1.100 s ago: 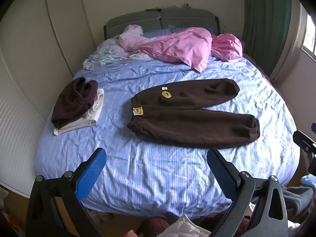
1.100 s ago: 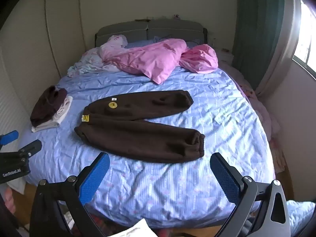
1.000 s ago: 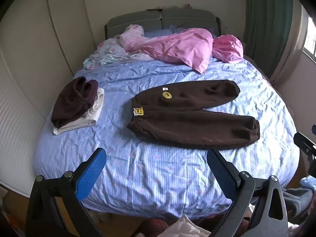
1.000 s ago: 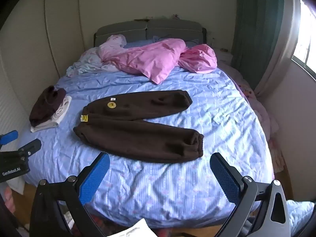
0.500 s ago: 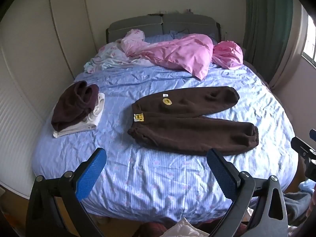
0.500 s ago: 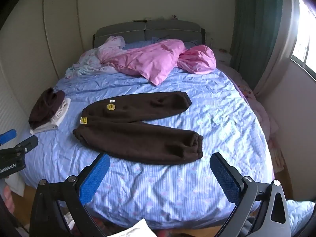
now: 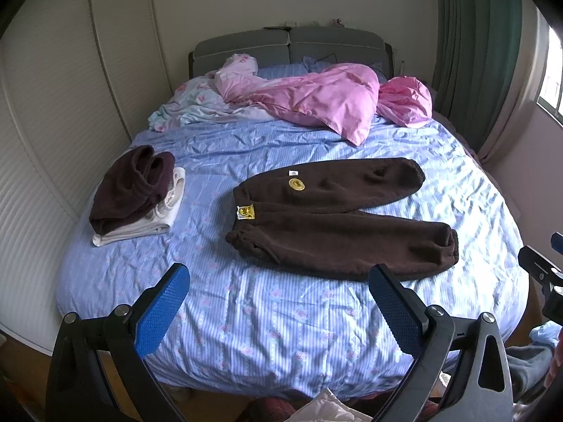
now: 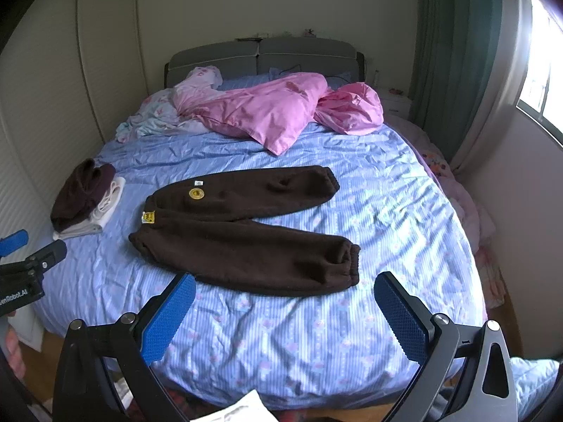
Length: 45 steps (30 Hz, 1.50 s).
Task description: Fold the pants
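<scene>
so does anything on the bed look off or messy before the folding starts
Nothing damaged or spilled. The brown pants lie flat on the blue sheet with legs splayed apart, not lined up. Pink bedding is bunched at the headboard. Both the left gripper and right gripper are open and clear of the pants.

My left gripper [image 7: 278,302] has matt black plastic arms with small bright metal bolts, and its pads [image 7: 162,309] are blue rubbery stuff with a fine knobbly grain. My right gripper [image 8: 281,311] looks just the same. The pants [image 7: 337,218] are thick brown fleece, fuzzy and dull, with a glossy yellow badge [image 7: 296,184] (stitched or printed, I cannot tell). The bedsheet [image 7: 281,316] is thin striped blue cloth, creased, with a slight sheen. The pink quilt [image 7: 327,102] is smoother and shinier cloth. The headboard [image 7: 288,44] looks like padded grey fabric. The floor [image 8: 49,351] shows as wood.
</scene>
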Tool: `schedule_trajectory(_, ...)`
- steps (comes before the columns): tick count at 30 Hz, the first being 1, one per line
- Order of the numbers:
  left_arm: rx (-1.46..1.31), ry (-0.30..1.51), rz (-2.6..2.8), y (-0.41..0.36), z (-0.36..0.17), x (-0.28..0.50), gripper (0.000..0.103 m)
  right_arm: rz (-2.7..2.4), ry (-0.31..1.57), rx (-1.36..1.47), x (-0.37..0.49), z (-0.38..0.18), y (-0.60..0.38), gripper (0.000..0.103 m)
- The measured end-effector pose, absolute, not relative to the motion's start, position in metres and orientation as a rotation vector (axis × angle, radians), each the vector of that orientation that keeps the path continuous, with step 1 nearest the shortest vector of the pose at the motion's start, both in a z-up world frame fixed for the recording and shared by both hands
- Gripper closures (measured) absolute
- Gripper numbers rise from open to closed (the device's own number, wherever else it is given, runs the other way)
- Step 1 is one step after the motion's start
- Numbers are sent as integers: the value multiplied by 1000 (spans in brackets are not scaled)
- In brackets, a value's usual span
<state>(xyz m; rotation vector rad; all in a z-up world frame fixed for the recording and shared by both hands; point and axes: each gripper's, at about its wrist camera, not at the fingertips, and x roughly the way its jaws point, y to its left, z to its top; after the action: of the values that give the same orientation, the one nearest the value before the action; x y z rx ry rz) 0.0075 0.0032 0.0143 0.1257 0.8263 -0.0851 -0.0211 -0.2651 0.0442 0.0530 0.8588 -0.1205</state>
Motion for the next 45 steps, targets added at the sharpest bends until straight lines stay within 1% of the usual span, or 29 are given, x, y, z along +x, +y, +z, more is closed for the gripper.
schedule_trajectory(28,111,807,-78,3,25,20,0,-127,844,61,-16,51,-273,0)
schedule_trajectory(45,105,823,-77,10,15,17,0,-125,856,58,-13,48,-269,0)
